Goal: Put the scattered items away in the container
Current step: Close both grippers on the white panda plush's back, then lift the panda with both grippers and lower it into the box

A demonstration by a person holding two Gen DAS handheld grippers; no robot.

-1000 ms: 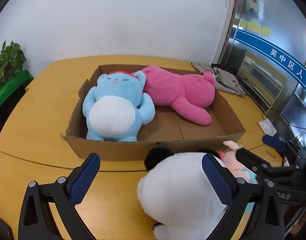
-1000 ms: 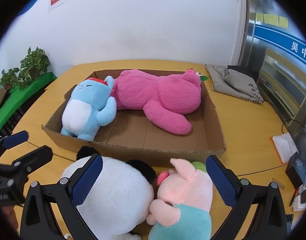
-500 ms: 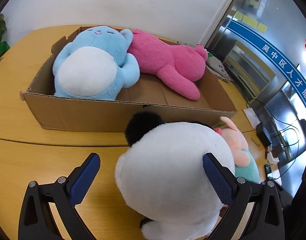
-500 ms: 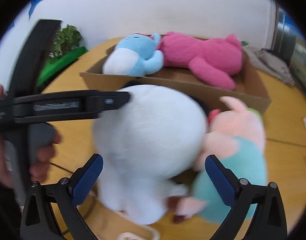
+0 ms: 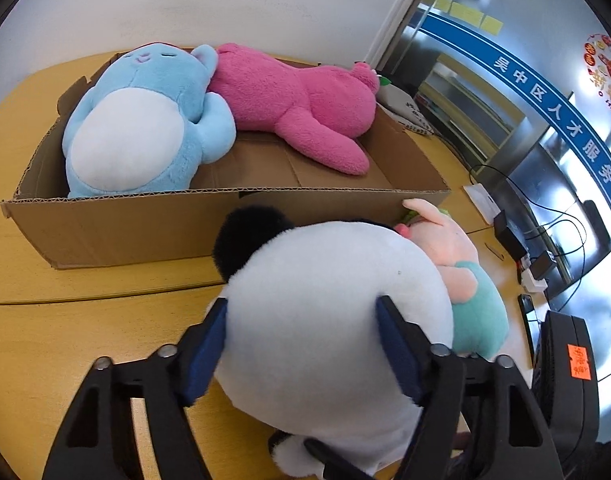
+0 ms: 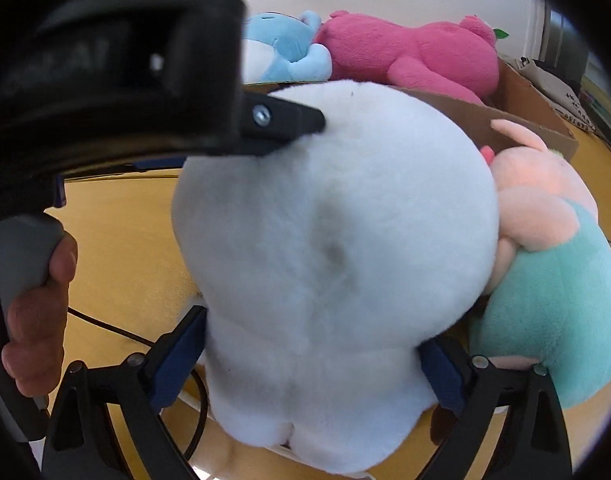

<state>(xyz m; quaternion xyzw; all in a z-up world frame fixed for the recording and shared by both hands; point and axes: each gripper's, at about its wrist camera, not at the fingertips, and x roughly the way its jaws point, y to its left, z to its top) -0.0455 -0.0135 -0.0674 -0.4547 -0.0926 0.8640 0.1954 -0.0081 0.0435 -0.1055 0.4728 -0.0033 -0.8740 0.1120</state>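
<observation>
The panda, a white plush with black ears, sat on the table just in front of the near wall of the box, its back to both cameras. Both grippers were on it. The left gripper had just been closing its jaws, and in the left wrist view its blue pads pressed into the fur on either side of the round white body, denting it on the right. The right gripper had also been closing; in the right wrist view its pads hugged the lower part of the panda from both sides, the fur bulging over them, so it too appeared to hold the toy. From that view the left gripper's black frame crossed the upper left, one fingertip sunk into the panda's top, and a person's hand wrapped its grey handle at the left edge.

Touching the panda's right side leaned the pig, pink with a teal body, also on the table outside the box.

Inside the box lay two toys: the blue plush with a white belly at the left, propped against the far wall, and the pink plush stretched along the far side to its right, the two touching. The near right part of the box floor was bare cardboard.

Further right on the table were cables, small dark devices and a black fan with an orange sticker.
</observation>
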